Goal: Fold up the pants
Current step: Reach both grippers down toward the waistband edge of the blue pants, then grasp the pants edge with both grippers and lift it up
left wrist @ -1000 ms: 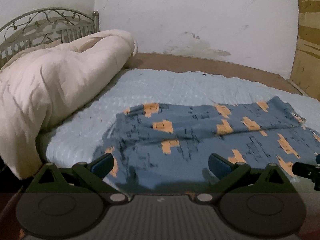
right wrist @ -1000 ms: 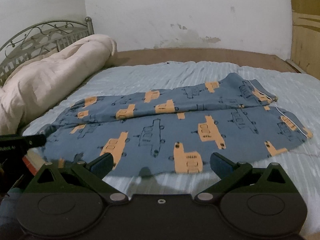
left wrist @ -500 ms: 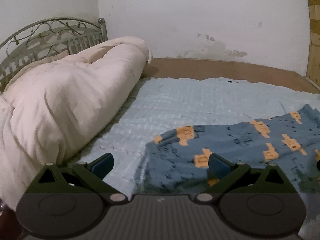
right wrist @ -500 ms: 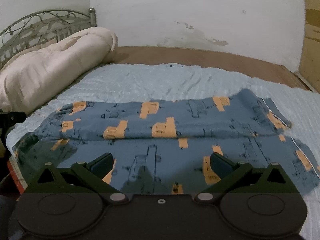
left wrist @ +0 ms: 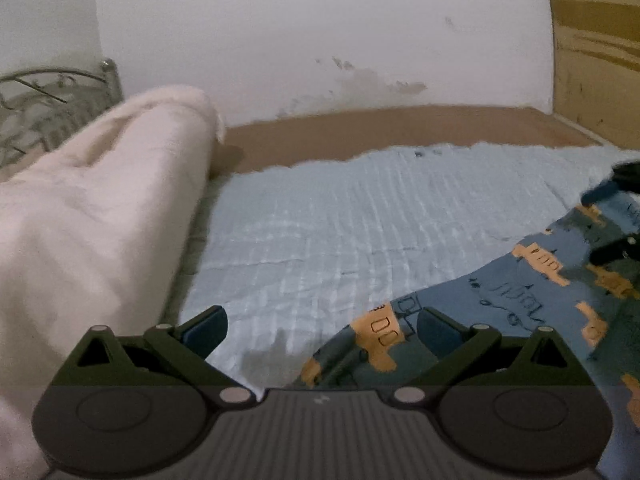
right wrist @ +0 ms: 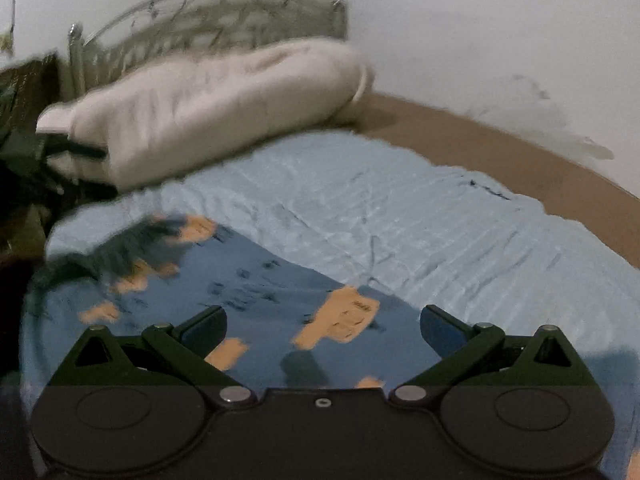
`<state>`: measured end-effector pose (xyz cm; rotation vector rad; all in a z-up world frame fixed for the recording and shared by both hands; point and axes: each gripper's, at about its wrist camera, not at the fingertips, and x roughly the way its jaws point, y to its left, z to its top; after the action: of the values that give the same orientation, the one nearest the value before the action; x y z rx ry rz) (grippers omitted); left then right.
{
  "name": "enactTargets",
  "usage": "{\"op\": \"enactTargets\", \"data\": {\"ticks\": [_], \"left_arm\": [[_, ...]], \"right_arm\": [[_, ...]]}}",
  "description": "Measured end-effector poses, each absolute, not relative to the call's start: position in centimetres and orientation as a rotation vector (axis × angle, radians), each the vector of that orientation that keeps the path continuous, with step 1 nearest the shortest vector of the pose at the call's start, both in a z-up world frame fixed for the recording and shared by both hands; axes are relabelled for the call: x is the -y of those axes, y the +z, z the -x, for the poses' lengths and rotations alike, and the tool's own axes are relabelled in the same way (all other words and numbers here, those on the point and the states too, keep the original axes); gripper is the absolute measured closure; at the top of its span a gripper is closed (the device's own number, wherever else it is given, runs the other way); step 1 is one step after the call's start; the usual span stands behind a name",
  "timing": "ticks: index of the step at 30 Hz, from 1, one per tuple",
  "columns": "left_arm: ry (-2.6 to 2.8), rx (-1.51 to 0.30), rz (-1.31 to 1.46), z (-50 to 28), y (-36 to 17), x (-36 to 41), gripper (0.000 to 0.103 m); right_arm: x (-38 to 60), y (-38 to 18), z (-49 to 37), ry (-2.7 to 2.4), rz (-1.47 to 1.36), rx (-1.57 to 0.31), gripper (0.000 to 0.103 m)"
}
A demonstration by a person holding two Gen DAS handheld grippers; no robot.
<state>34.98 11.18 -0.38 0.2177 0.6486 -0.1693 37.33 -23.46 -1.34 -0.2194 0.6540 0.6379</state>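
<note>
Both the left gripper (left wrist: pixel 322 330) and right gripper (right wrist: pixel 323 330) have jaws spread wide with nothing in them above the blue pants (right wrist: pixel 260 280) at the frame's bottom, lying on the bed (right wrist: pixel 400 208), so a grab might bunch the cloth.

Left claw (left wrist: pixel 322 330): jaws spread wide, blue pads apart, nothing between them, level and pointing forward, low over the bed. Right claw (right wrist: pixel 323 330): jaws spread wide too, empty, same level pose, pointing forward and low. In the left wrist view, dark parts of the right claw show at the far right edge, blurred, state unreadable there.
</note>
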Motion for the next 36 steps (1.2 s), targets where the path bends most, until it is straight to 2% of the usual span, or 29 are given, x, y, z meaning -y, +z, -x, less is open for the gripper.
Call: {"op": "enactTargets", "data": {"ticks": [5, 11, 14, 16, 17, 18, 19, 20, 21, 22, 23, 24, 25, 31, 36], "left_arm": [[-0.241, -0.731, -0.236, -39.2, -3.1, -11.1, 0.001], [-0.304, -0.839, -0.254, -41.8, -5.3, -11.0, 0.003], [-0.32, -0.882, -0.272, -42.6, -6.0, -10.6, 0.02], [-0.347, -0.914, -0.259, -42.8, -6.5, -10.5, 0.03], [-0.364, -0.926, -0.251, -42.8, -6.7, -10.4, 0.043], [-0.388, -0.942, -0.237, -42.8, -6.9, -10.4, 0.061], [-0.415, -0.953, -0.219, -42.6, -7.0, -10.3, 0.071], [-0.427, -0.962, -0.204, -42.4, -7.1, -10.3, 0.089], [-0.42, -0.966, -0.201, -42.3, -7.1, -10.2, 0.096], [-0.402, -0.961, -0.21, -42.0, -7.0, -10.1, 0.099], [-0.38, -0.951, -0.221, -41.8, -6.7, -10.0, 0.102], [-0.359, -0.933, -0.223, -41.5, -6.2, -10.0, 0.103], [-0.34, -0.909, -0.219, -41.3, -5.5, -10.0, 0.103], [-0.172, -0.757, -0.213, -41.2, -2.2, -11.1, 0.103], [-0.079, -0.818, -0.199, -42.9, -4.7, -12.2, 0.103]], "right_arm": [[23.4, -2.8, -43.6, 0.677, 0.281, -0.754, 0.006], [22.4, -4.9, -46.9, 0.737, 0.329, -0.857, 0.011], [22.0, -6.0, -47.8, 0.725, 0.342, -0.892, 0.019], [21.9, -6.5, -48.1, 0.728, 0.334, -0.895, 0.029], [21.9, -6.7, -48.0, 0.737, 0.318, -0.897, 0.032], [21.8, -6.8, -47.9, 0.741, 0.318, -0.896, 0.037], [21.7, -6.8, -47.7, 0.746, 0.325, -0.891, 0.045], [21.6, -6.8, -47.5, 0.747, 0.328, -0.885, 0.051], [21.5, -6.7, -47.3, 0.747, 0.329, -0.879, 0.069], [21.4, -6.5, -47.1, 0.751, 0.326, -0.875, 0.082], [21.3, -6.4, -46.9, 0.742, 0.335, -0.867, 0.086], [21.1, -6.3, -46.5, 0.741, 0.349, -0.862, 0.098], [20.9, -6.1, -46.3, 0.742, 0.363, -0.856, 0.101], [19.1, -2.6, -46.2, 0.655, 0.433, -0.692, 0.103], [16.0, -2.2, -48.0, 0.576, 0.441, -0.581, 0.102]]}}
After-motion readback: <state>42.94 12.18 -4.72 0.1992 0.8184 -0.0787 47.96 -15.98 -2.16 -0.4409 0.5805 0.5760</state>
